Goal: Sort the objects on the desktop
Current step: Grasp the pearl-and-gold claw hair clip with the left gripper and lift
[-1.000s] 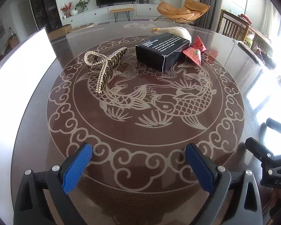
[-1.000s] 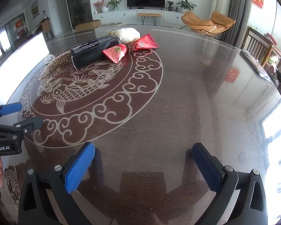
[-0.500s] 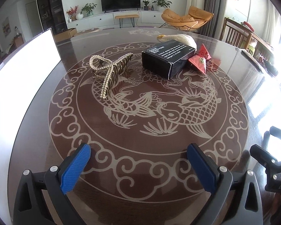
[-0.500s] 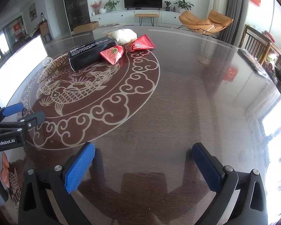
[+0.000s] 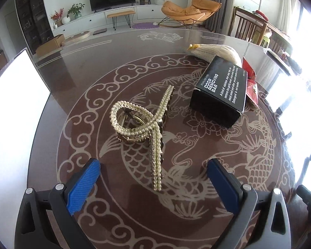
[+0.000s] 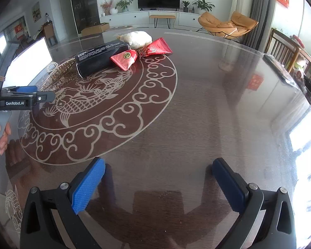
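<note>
A pearl and gold hair claw clip (image 5: 147, 124) lies on the round dark table (image 5: 93, 66); its long end points between the pads of my open, empty left gripper (image 5: 155, 178). Behind it to the right lies a black box (image 5: 219, 91), with a red packet (image 5: 252, 83) and a cream knitted item (image 5: 215, 51) beyond. In the right wrist view my right gripper (image 6: 158, 178) is open and empty over bare table, far from the box (image 6: 99, 58), red packets (image 6: 143, 54), cream item (image 6: 140, 38) and clip (image 6: 60, 72). The left gripper (image 6: 20, 98) shows at the left.
A bright white panel (image 5: 12, 108) lies along the table's left edge. Wooden chairs (image 6: 286, 47) and dark clutter (image 6: 309, 83) stand at the table's right side. A red paper reflection (image 6: 254, 82) shows on the glossy top.
My left gripper has moved forward toward the hair clip, which now lies close between its pads. The right gripper has barely moved.
</note>
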### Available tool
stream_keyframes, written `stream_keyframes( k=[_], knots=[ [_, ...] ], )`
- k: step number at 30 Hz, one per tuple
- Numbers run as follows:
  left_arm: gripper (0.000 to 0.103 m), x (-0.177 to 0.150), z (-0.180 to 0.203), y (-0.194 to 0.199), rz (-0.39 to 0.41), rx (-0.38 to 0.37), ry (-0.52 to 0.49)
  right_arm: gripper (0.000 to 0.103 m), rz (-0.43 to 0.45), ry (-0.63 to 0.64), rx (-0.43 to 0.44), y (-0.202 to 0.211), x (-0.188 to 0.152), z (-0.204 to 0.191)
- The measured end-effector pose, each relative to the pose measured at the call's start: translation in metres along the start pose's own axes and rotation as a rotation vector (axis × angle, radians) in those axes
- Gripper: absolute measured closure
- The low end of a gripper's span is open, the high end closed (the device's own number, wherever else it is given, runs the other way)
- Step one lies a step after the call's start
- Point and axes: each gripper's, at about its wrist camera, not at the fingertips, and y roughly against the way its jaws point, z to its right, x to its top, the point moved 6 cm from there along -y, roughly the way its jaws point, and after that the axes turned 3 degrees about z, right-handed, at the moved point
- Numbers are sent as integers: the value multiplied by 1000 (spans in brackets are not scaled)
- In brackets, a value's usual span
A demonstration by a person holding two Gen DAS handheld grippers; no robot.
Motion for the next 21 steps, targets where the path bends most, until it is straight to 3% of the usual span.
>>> stream_keyframes(
  k=[5, 6, 8, 13, 21],
  knots=[
    [2, 30, -16, -19, 13, 43, 59, 0, 0, 0, 0, 0, 0, 0],
    [26, 34, -17, -17, 41, 50, 66, 0, 0, 0, 0, 0, 0, 0],
    [59, 37, -18, -11, 75, 60, 85, 0, 0, 0, 0, 0, 0, 0],
    [59, 11, -14, 7, 84, 58, 124, 0, 0, 0, 1, 0, 0, 0],
    [57, -69, 11, 61, 91, 49, 71, 0, 0, 1, 1, 0, 0, 0]
  ],
)
